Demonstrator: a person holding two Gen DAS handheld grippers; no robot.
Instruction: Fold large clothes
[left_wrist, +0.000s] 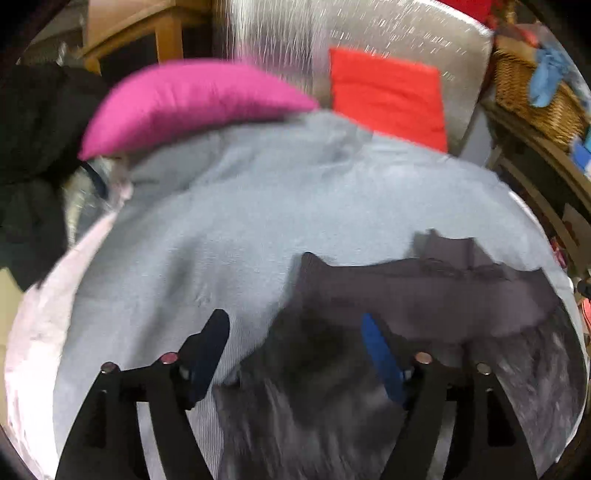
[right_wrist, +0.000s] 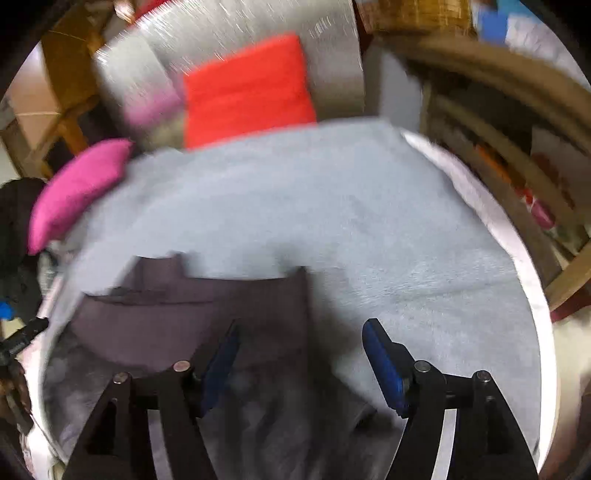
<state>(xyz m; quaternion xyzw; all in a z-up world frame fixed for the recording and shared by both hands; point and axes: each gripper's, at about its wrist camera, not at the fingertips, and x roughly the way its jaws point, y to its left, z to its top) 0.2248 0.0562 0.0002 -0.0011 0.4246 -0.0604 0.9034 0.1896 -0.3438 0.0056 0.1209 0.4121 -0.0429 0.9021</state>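
A dark purple-grey garment is seen lying on a pale blue blanket that covers a bed; a white sheet edge is visible along the blanket's left border. In the left wrist view the garment occupies the lower right, its upper edge running roughly straight across the picture, with a blurred grey part nearer the camera. The left gripper is held above the cloth with its 2 blue-padded fingers spread wide apart; nothing is gripped between them, and no contact with the fabric can be made out. In the right wrist view the same garment lies to the lower left, and the right gripper is likewise seen well opened, with nothing clamped; its left finger is over the garment, its right finger over bare blanket. A pink cushion rests at the far left edge of the blanket and a red cushion is propped behind it against a silver-grey backing. A wicker basket is seen at the upper right of the left view. Both pictures are smeared by motion blur
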